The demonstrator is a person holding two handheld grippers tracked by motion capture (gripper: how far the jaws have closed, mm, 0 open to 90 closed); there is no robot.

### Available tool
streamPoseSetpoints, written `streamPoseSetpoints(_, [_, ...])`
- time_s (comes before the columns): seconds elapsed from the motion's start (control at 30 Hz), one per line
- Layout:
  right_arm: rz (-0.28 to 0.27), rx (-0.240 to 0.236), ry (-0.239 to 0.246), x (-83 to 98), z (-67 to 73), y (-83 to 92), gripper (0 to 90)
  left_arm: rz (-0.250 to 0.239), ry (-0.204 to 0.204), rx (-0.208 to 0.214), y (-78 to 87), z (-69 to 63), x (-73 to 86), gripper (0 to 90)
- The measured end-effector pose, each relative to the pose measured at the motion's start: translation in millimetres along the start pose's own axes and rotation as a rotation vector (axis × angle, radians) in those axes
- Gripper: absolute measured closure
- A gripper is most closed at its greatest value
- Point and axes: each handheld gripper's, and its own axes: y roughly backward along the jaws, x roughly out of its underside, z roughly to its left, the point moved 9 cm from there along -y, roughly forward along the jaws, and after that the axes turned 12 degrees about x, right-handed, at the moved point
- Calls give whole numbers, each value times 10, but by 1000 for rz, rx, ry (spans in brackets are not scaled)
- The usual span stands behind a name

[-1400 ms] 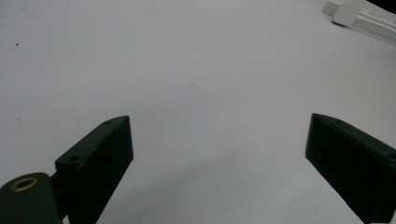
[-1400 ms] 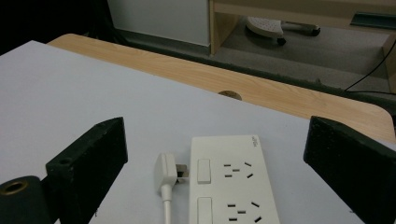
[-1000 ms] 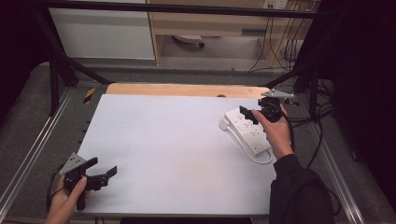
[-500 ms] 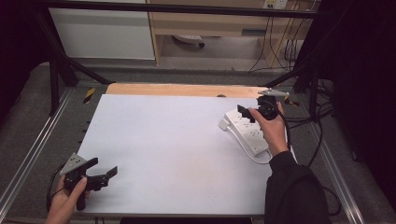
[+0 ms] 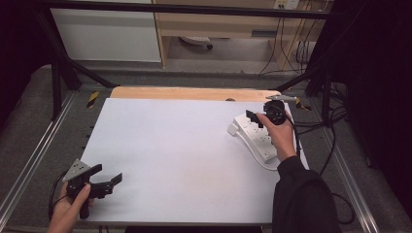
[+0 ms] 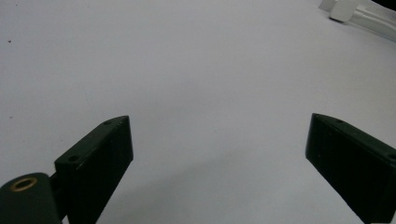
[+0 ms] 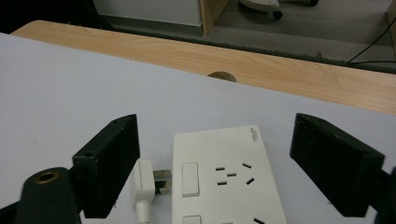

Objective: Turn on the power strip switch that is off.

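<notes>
A white power strip lies at the right side of the white table, with a white plug lying beside its far end, prongs toward it. My right gripper hovers over that far end. Its jaws have just been closing a little but still stand wide, open, with the strip below and between them, untouched. Held low at the table's near left corner, my left gripper is open over bare table.
A wooden board edges the table's far side, with a round hole in it. Black cables trail off the right edge. Metal frame rails run along both sides.
My right gripper has sunk slightly and shifted a little left over the strip's far end. The left gripper has kept still.
</notes>
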Motion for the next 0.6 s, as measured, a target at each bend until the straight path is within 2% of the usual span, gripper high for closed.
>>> streamPoseSetpoints(0.3, [7,-14,-10,41,39,-97,265,1,3,2,3,1,5,75])
streamPoseSetpoints(0.47, [12,-21,2,72,85,-150,351,1,2,2,6,3,6,74])
streamPoseSetpoints(0.6, [14,-28,5,82,119,-169,385,2,3,1,5,3,8,74])
